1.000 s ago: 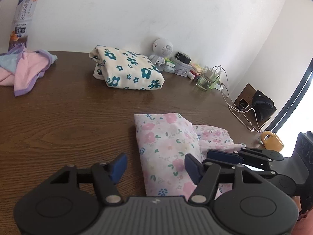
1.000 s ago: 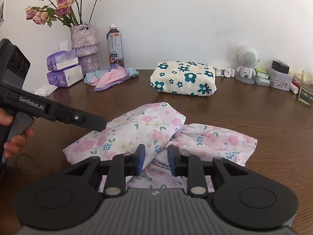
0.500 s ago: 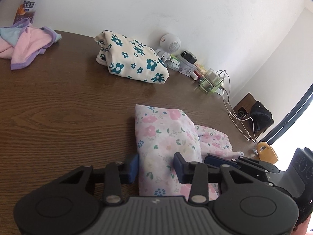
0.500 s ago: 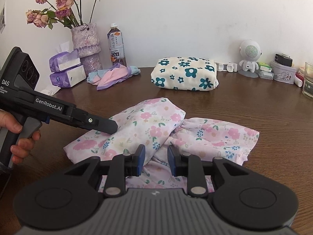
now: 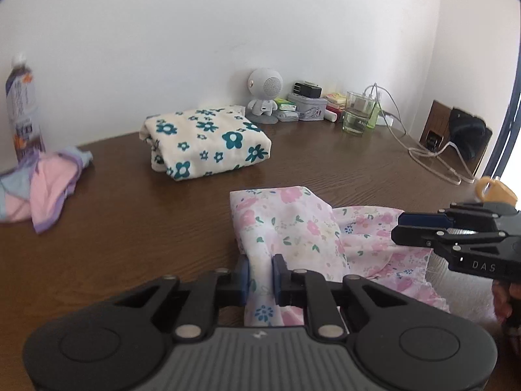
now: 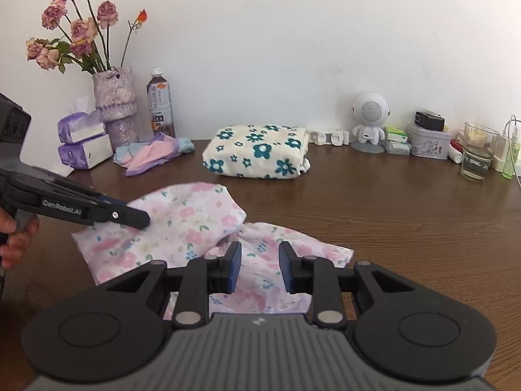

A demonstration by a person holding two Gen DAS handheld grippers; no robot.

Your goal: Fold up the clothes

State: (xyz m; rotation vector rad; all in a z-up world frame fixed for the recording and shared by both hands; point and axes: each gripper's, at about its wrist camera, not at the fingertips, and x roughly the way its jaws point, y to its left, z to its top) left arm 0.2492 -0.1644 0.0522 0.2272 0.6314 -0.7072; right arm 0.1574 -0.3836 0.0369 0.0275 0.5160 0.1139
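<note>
Because the pink floral garment [image 5: 293,224], lying half folded in the lower middle of the frame on the brown table [image 5: 130,228], looks thin, light and limp, you should take it by a hem, as your left gripper [image 5: 260,277] pinches it while the right gripper [image 6: 259,267] stands parted over it.

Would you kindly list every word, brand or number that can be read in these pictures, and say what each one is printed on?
"GenRobot.AI": on the side of the left gripper, right wrist view.
"DAS": on the body of the right gripper, left wrist view.
Bottle label: printed characters, too small and blurred to read.
Tissue packs and grey tin: print or pattern too small to read.
</note>
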